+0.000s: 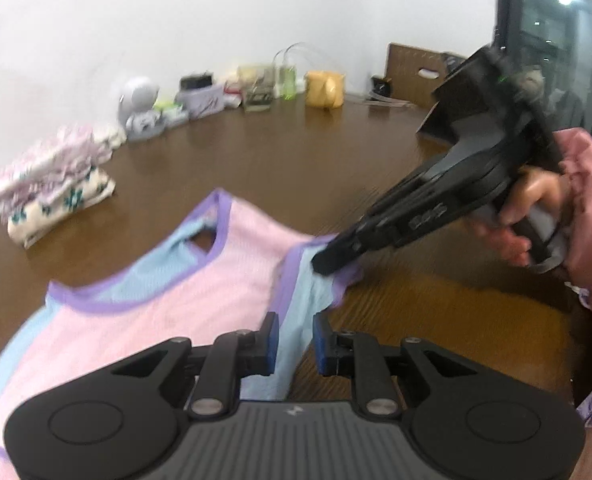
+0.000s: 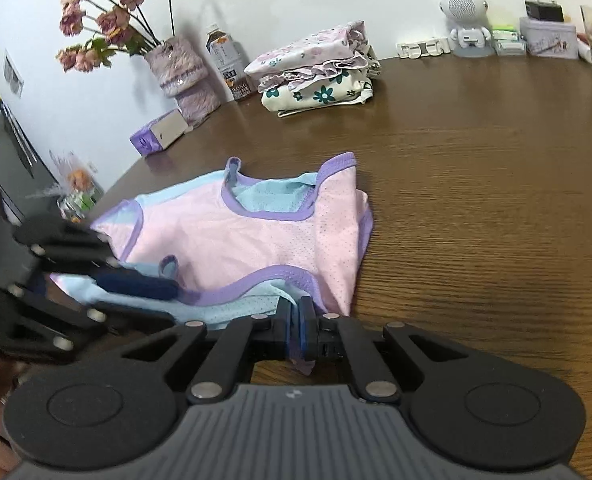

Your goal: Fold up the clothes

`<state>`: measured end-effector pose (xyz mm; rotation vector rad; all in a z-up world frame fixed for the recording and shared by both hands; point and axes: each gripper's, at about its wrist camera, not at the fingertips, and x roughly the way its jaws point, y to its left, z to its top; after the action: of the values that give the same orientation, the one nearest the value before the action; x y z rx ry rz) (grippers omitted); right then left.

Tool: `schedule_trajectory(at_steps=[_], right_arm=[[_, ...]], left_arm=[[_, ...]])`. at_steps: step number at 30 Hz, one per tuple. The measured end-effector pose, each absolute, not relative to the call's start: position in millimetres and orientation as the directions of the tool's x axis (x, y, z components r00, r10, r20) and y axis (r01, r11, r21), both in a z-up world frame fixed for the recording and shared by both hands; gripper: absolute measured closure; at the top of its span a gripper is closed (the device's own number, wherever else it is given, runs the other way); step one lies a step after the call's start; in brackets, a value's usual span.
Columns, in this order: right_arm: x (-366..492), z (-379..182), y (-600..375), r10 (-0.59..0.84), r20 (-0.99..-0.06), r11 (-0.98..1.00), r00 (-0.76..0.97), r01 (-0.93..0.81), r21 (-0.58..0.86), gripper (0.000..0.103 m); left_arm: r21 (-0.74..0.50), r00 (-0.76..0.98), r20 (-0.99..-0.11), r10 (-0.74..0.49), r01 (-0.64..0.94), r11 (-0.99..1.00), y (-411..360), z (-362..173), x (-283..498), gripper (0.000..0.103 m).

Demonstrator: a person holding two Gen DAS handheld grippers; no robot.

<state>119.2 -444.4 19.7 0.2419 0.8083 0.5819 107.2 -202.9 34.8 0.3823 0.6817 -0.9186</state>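
A small sleeveless top (image 2: 256, 236) in pink mesh, with light-blue panels and purple binding round its neck and armholes, is lying mostly flat on the brown wooden table (image 2: 475, 200). Its right side is lying doubled over on itself, showing a soft fold along that edge. The near hem corner, blue with purple trim, is rising off the tabletop and bunching into a pinched point. Well apart from it, near the wall, a stack of folded clothes (image 2: 315, 68) is sitting: a pale lilac floral piece on top, a cream one with teal flowers underneath.
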Motion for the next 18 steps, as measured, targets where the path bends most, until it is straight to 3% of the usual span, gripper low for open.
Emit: schedule_trajectory(at_steps=[4,8,10,11,15,17,18], right_arm=[[112.5,30.4,-439.1,0.582,-0.591,0.812,0.558,-0.441,0.383,0.099],[109.4,35.7,-433.4,0.538,-0.633,0.834,0.556,-0.46,0.305,0.095],[108.1,36.0,-430.0,0.514,-0.647,0.846,0.563,-0.459,0.273,0.085],[106.2,37.0,-429.4,0.511,-0.644,0.847,0.57,-0.46,0.265,0.084],[100.5,42.9,-419.7,0.506,-0.627,0.842,0.592,-0.497,0.209,0.059],[102.8,40.1,-411.8,0.485,-0.648,0.846,0.587,-0.504,0.176,0.06],[105.0,38.0,-409.2,0.478,-0.659,0.847,0.58,-0.503,0.172,0.07]], left_arm=[[-0.031,0.421,-0.681,-0.599,0.801,0.597,-193.7,27.9,116.5,0.086],[-0.021,0.418,-0.683,-0.599,0.808,0.589,-194.4,26.7,121.8,0.08],[-0.004,0.418,-0.702,-0.576,0.808,0.59,-198.5,20.5,125.7,0.085],[0.005,0.417,-0.712,-0.565,0.807,0.59,-200.5,17.4,127.7,0.097],[-0.01,0.422,-0.688,-0.59,0.808,0.589,-194.7,20.4,127.8,0.098],[-0.004,0.437,-0.672,-0.598,0.805,0.593,-191.3,25.4,126.7,0.099],[-0.003,0.443,-0.666,-0.601,0.803,0.595,-189.6,27.7,126.7,0.099]])
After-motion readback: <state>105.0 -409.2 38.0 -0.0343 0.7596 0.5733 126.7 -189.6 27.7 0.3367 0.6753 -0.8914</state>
